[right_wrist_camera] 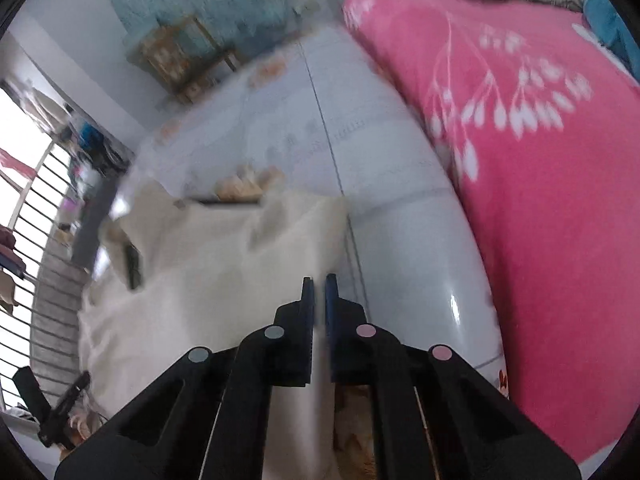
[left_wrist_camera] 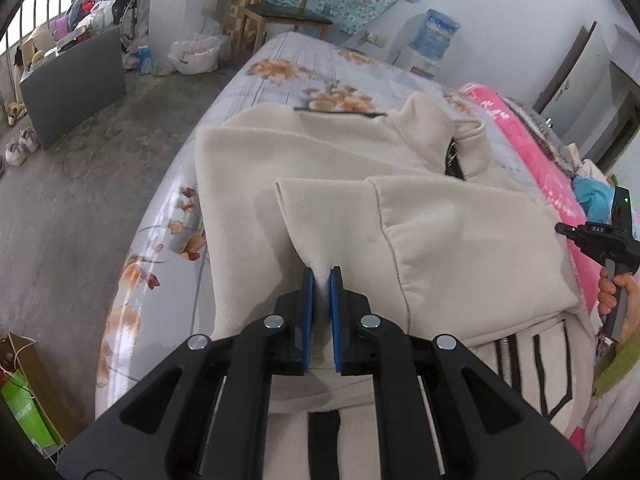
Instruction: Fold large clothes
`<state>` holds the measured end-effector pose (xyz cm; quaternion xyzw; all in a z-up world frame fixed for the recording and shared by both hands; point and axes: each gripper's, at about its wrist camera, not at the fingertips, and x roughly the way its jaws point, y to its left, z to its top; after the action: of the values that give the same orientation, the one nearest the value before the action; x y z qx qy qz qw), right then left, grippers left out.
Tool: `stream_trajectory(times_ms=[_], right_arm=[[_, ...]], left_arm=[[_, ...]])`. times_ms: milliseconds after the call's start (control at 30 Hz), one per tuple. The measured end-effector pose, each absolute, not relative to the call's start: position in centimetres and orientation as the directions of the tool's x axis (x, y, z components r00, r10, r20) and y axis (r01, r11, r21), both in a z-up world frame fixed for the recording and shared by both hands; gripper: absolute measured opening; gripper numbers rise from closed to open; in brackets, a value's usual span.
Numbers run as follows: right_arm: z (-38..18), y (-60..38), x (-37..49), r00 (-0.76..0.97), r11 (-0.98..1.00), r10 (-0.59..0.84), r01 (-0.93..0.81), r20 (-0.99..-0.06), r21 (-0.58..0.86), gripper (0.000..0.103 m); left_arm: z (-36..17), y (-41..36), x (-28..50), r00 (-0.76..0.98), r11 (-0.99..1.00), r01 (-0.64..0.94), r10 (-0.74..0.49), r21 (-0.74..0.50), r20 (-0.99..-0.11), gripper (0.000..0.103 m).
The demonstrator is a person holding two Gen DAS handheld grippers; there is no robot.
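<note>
A cream fleece garment [left_wrist_camera: 320, 168] with a high collar and black stripes at its near end lies on the floral bed sheet [left_wrist_camera: 280, 76]. One sleeve is folded across its body. My left gripper [left_wrist_camera: 321, 276] is shut on a pinched fold of that sleeve. In the right wrist view the garment [right_wrist_camera: 208, 272] lies to the left, blurred. My right gripper [right_wrist_camera: 319, 280] is shut with its tips over the garment's right edge; whether cloth sits between them is unclear. The right gripper also shows at the right edge of the left wrist view [left_wrist_camera: 600, 236].
A pink blanket [right_wrist_camera: 540, 160] lies along the bed's right side. A wooden chair [left_wrist_camera: 280, 12] and a water dispenser [left_wrist_camera: 434, 36] stand beyond the bed. A grey box [left_wrist_camera: 76, 84], shoes and bags sit on the concrete floor at left.
</note>
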<state>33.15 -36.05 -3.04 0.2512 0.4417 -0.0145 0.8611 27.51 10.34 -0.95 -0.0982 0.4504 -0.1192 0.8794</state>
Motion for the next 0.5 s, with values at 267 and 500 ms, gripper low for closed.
stream_trajectory(times_ms=[267, 500], right_arm=[[-5.0, -36.4, 33.2, 0.623, 0.861, 0.184, 0.270, -0.760, 0.431, 0.006], [-2.1, -36.8, 30.3, 0.663, 0.885, 0.087, 0.292, -0.744, 0.364, 0.030]], left_arm=[[-2.1, 10.4, 28.0, 0.542, 0.957, 0.118, -0.287, -0.266, -0.790, 0.008], [0.1, 11.8, 26.7, 0.642, 0.964, 0.088, -0.248, -0.252, -0.725, 0.025]])
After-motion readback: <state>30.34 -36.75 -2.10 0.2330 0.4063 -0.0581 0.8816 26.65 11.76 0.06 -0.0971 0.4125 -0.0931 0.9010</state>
